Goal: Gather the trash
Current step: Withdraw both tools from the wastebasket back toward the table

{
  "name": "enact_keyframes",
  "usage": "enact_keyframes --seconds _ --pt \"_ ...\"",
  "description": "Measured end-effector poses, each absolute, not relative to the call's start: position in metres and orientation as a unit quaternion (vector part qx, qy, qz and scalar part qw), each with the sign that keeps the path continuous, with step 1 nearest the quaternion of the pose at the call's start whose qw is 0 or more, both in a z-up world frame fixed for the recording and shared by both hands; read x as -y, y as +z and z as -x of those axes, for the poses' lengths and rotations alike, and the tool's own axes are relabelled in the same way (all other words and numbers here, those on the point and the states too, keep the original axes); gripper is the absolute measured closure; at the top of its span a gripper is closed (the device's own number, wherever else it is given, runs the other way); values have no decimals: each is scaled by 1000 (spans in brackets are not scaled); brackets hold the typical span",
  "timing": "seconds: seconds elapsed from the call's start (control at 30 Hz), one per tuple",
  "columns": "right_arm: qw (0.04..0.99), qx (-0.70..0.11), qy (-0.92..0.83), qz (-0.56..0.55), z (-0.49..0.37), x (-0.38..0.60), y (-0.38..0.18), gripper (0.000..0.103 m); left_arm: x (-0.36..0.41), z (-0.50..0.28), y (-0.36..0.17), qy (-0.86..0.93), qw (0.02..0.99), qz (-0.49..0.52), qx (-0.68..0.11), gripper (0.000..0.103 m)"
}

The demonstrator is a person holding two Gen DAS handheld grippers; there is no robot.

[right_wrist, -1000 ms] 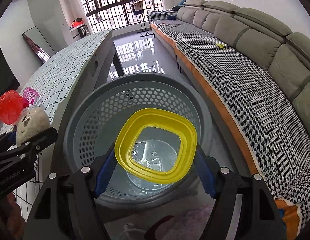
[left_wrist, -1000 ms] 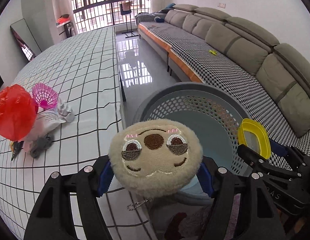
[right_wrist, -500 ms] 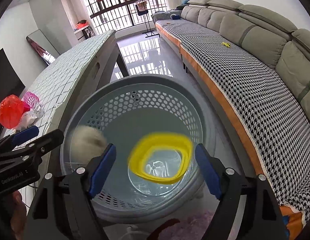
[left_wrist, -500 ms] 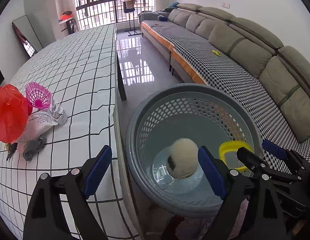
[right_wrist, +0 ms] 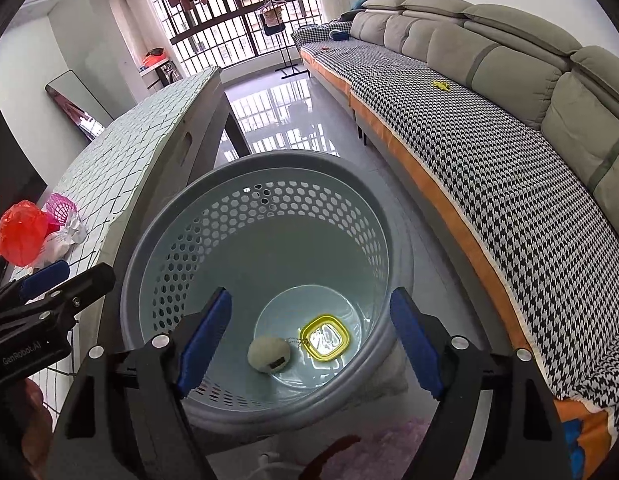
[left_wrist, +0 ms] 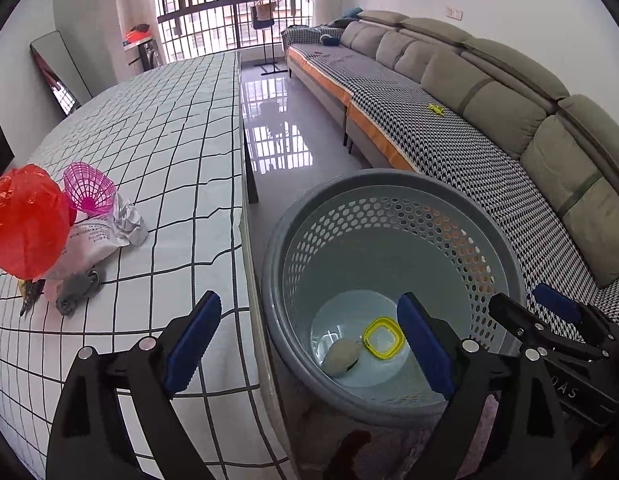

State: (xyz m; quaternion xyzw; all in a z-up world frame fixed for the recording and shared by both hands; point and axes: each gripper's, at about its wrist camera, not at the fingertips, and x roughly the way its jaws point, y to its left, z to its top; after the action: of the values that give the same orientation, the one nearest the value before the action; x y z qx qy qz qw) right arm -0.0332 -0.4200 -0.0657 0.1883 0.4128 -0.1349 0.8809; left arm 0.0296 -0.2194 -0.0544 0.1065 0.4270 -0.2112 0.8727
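Note:
A grey perforated basket [left_wrist: 393, 184] [right_wrist: 269, 164] stands on the floor beside the table. At its bottom lie a beige plush toy [left_wrist: 341, 357] [right_wrist: 268, 353] and a yellow-rimmed clear lid [left_wrist: 384, 338] [right_wrist: 326, 335]. My left gripper [left_wrist: 309, 344] is open and empty, above the table edge and the basket's left rim. My right gripper [right_wrist: 309, 344] is open and empty, above the basket. More trash sits on the table: a red plastic bag [left_wrist: 25, 224] [right_wrist: 21, 232], a pink mesh cup [left_wrist: 89, 190], crumpled paper [left_wrist: 127, 222], a white wrapper [left_wrist: 85, 242].
The table [left_wrist: 169, 132] has a white grid cloth. A long grey sofa [left_wrist: 489, 92] with a houndstooth cover runs along the right wall; a small yellow item [left_wrist: 436, 108] lies on it. Glossy floor lies between them. A mirror [left_wrist: 57, 72] leans at the far left.
Both grippers opened. The plush toy and the yellow lid dropped from them and now lie at the basket's bottom. Both grippers have risen slightly.

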Motion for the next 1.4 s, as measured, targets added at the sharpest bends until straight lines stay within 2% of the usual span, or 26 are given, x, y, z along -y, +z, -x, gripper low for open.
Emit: enact_keyframes --seconds 0.43,1.03,1.4 --pt "898 -377 -159 -165 63 386 -22 25 175 -9 -21 -203 895 -95 -385 8" --pt "913 -346 -154 -151 114 300 30 25 51 38 11 -191 916 -67 -347 7" --pt "922 -331 -141 -144 124 271 37 25 24 46 15 -195 919 -79 -334 7"
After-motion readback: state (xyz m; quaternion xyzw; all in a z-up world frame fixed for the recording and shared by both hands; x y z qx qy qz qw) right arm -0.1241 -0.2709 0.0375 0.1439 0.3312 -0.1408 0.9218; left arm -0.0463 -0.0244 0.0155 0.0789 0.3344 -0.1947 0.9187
